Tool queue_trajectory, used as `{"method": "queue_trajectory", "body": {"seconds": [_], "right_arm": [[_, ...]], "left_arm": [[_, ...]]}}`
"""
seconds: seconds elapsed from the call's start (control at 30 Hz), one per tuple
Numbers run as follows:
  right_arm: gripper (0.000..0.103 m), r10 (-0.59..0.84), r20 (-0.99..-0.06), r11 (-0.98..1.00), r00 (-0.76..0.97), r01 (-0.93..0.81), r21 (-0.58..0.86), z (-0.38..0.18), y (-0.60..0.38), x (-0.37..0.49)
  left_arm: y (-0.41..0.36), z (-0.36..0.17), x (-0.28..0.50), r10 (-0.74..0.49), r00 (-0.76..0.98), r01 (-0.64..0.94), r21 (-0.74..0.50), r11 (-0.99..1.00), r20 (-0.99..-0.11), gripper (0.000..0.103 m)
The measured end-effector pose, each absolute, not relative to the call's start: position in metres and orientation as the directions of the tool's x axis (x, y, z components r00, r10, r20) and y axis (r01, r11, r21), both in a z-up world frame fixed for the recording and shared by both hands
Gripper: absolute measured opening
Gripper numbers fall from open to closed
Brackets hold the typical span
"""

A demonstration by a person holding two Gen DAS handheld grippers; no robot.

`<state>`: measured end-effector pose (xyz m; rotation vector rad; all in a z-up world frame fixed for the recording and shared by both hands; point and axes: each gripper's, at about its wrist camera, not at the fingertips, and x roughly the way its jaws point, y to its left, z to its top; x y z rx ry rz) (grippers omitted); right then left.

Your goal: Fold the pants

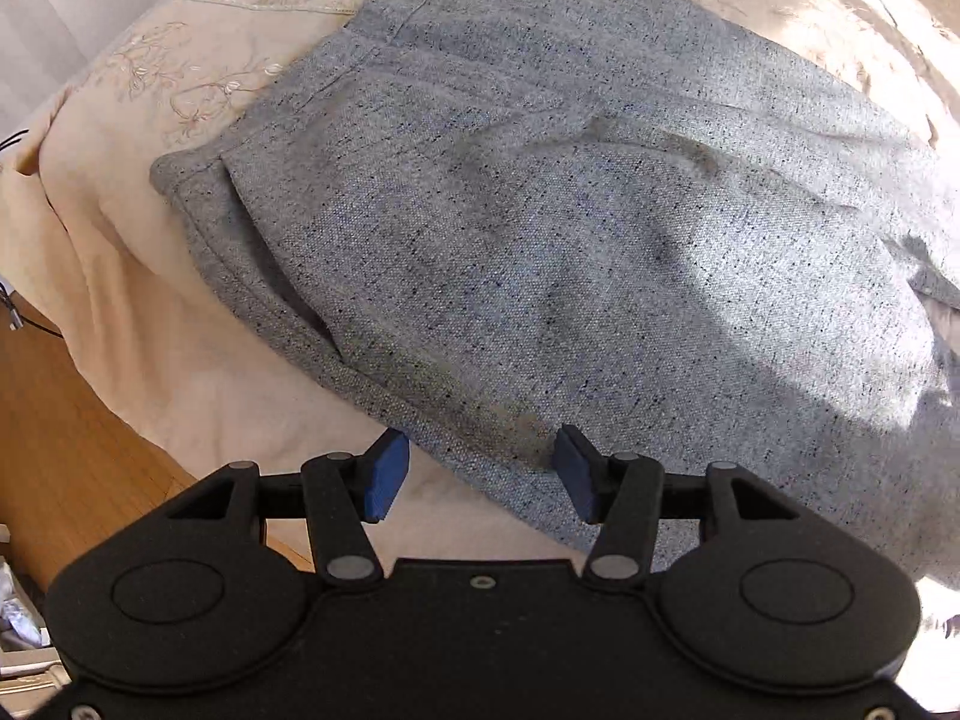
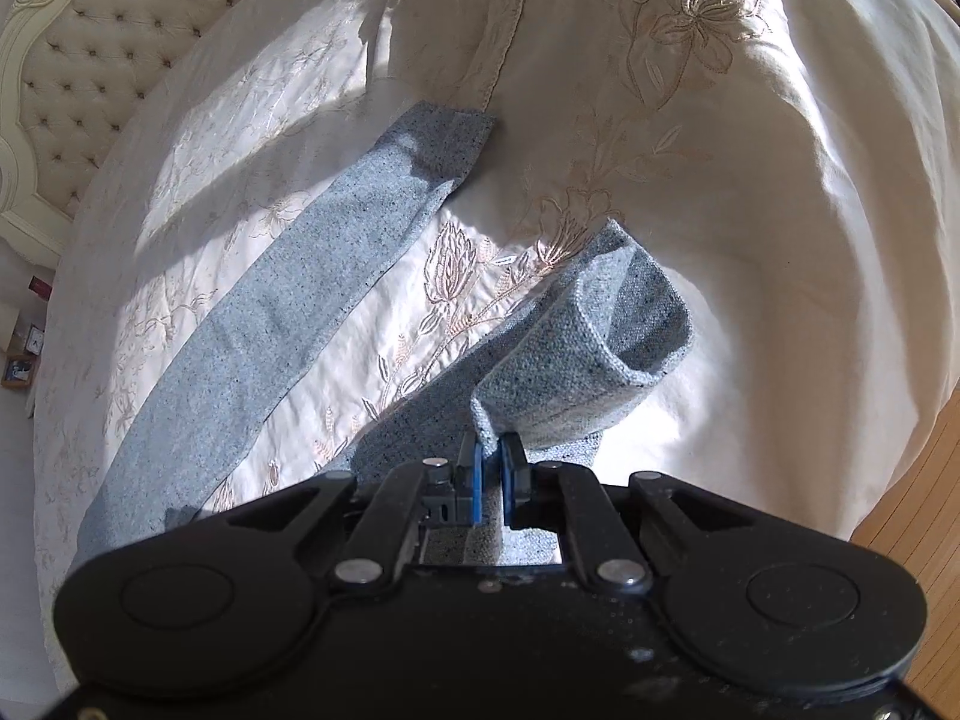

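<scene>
From the left wrist view, the pants (image 1: 540, 228) lie spread on the bed's cream embroidered bedspread (image 1: 198, 66), near the bed's edge where the cover drops toward the wooden floor (image 1: 66, 420). They are a light grey-blue woven fabric flecked with dark specks; the waistband end reaches toward the bed's corner, with a seamed band and a pleat showing, and patches of sun and shadow cross the cloth. The left tool (image 1: 480, 471) hangs over the pants' near edge with its blue pads (image 1: 387, 474) spread wide, nothing between them. From the right wrist view, the two legs run away across the bedspread (image 2: 780, 240) toward the tufted headboard (image 2: 108, 42): one leg (image 2: 288, 300) lies flat and straight, its hem near a lace-trimmed seam in the cover. The other leg's hem (image 2: 606, 348) is lifted off the bed, curling open like a tube, and the right tool (image 2: 491, 474) has its pads pressed together on that hem's edge, close to the bed's edge beside the floor.
</scene>
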<state>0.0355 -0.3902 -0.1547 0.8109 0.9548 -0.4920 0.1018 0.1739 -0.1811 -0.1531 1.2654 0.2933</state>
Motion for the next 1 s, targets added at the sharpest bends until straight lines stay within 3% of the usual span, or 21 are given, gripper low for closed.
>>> {"method": "queue_trajectory", "body": {"seconds": [0.23, 0.27, 0.3, 0.37, 0.47, 0.73, 1.0], "right_arm": [[0.008, -0.027, -0.870, 0.626, 0.493, 0.687, 0.370, -0.155, -0.380, 0.040], [0.008, -0.028, -0.870, 0.628, 0.493, 0.686, 0.368, -0.154, -0.379, 0.040], [0.008, -0.029, -0.870, 0.629, 0.493, 0.685, 0.367, -0.154, -0.378, 0.040], [0.008, -0.029, -0.869, 0.632, 0.494, 0.683, 0.367, -0.152, -0.378, 0.038], [0.008, -0.034, -0.863, 0.634, 0.503, 0.679, 0.371, -0.147, -0.382, 0.035], [0.008, -0.044, -0.816, 0.606, 0.576, 0.665, 0.437, -0.121, -0.404, 0.023], [0.012, -0.030, -0.770, 0.599, 0.637, 0.628, 0.497, -0.099, -0.426, 0.026]], "left_arm": [[0.185, -0.208, 0.109, 0.086, 0.217, -0.325, 0.011, 0.945, -0.972, 0.063], [0.186, -0.209, 0.110, 0.080, 0.219, -0.334, 0.002, 0.942, -0.972, 0.060], [0.186, -0.208, 0.110, 0.073, 0.224, -0.345, -0.009, 0.939, -0.972, 0.056], [0.188, -0.201, 0.109, 0.070, 0.253, -0.370, -0.030, 0.929, -0.965, 0.027], [0.191, -0.183, 0.109, 0.078, 0.294, -0.400, -0.048, 0.915, -0.953, 0.011], [0.194, -0.126, 0.118, 0.067, 0.413, -0.389, -0.109, 0.915, -0.908, 0.009], [0.181, -0.106, 0.127, 0.098, 0.438, -0.381, -0.086, 0.921, -0.893, 0.009]]}}
